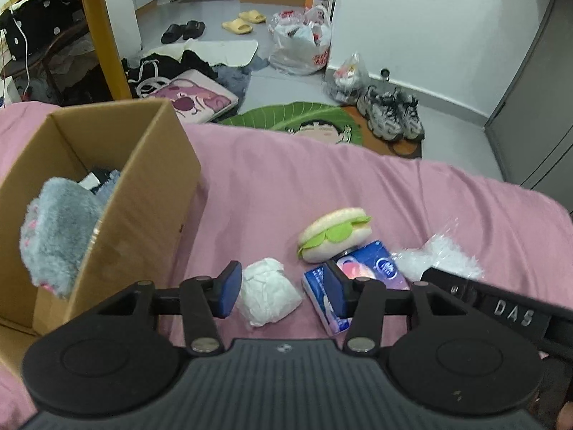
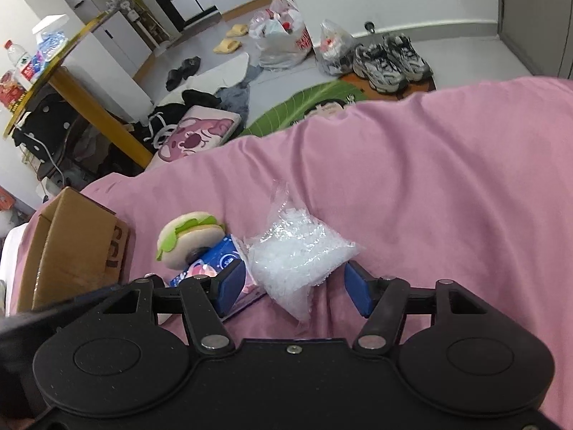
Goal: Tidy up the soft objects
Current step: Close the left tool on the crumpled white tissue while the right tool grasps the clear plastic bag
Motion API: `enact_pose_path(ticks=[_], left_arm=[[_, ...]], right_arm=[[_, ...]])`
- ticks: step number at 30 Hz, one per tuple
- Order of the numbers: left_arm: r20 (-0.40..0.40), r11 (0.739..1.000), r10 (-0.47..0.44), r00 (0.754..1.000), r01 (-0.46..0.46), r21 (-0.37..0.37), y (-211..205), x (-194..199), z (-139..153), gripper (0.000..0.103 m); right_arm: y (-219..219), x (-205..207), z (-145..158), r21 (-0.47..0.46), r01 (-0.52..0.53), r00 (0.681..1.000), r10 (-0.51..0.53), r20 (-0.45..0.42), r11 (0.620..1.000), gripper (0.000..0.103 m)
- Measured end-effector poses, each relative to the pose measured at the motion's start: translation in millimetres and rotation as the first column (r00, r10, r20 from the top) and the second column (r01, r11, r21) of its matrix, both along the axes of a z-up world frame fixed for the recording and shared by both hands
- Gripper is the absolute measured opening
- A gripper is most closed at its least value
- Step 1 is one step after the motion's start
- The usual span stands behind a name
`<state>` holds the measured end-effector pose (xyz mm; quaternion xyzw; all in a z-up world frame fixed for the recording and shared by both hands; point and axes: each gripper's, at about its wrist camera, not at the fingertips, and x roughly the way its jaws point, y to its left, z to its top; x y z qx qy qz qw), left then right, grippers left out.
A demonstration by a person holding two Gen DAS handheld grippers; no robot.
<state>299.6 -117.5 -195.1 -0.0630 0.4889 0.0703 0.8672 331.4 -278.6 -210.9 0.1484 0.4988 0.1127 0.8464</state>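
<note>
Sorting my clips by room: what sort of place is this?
Likely a lived-in bedroom: a pink bedsheet underfoot of the work, slippers and sneakers on the floor.

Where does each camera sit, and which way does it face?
Left wrist: on the left gripper, angled down at a crumpled white paper wad on the pink bedcover; own black fingers show.
Right wrist: on the right gripper, angled down at a clear plastic bag of white pellets; own fingers show.
Shared: plush burger toy, blue tissue pack, brown cardboard box.
</note>
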Motion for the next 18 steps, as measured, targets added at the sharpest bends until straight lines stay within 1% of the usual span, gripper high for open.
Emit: enact_pose_path(ticks=[2,4,9,10,14,16,18], left_arm=[[-0.022,1.000,0.008,1.000,-0.007,0.017,-0.7,2.0,-8.6,0.049],[-0.044,0.998,0.041,0.998,-0.040,0.039,1.0,3.4,-15.1,0.049],[-0.086,0.996,0.089,0.992,-0.086,0.028,9.7,8.9,-22.8,0.049],[-0.087,0.996,0.091,0.992,-0.089,0.029,10.4,10.5,-23.0,0.049],[-0.085,0.996,0.088,0.992,-0.086,0.031,10.7,13.0,-21.2,0.048],[-0.084,0.996,0.091,0.992,-0.090,0.026,10.5,14.3,-19.8,0.047],[-0.079,0.996,0.090,0.993,-0.089,0.022,9.5,13.5,-18.8,0.047]], right_arm=[[2.7,1.2,-4.5,0.005,-0.009,1.000,0.009,-0.009,1.000,0.061],[3.9,3.4,-10.0,-0.006,-0.010,1.000,0.010,-0.025,1.000,0.061],[-0.3,8.7,-13.2,0.031,0.028,0.999,-0.027,-0.034,0.999,0.060],[-0.7,9.9,-14.0,0.033,0.032,0.999,-0.031,-0.030,0.999,0.056],[-0.5,10.3,-14.4,0.041,0.035,0.999,-0.034,-0.023,0.999,0.048],[-0.9,8.9,-13.3,0.049,0.040,0.999,-0.039,-0.021,0.998,0.045],[-0.8,6.5,-11.5,0.037,0.043,0.999,-0.042,-0.019,0.998,0.043]])
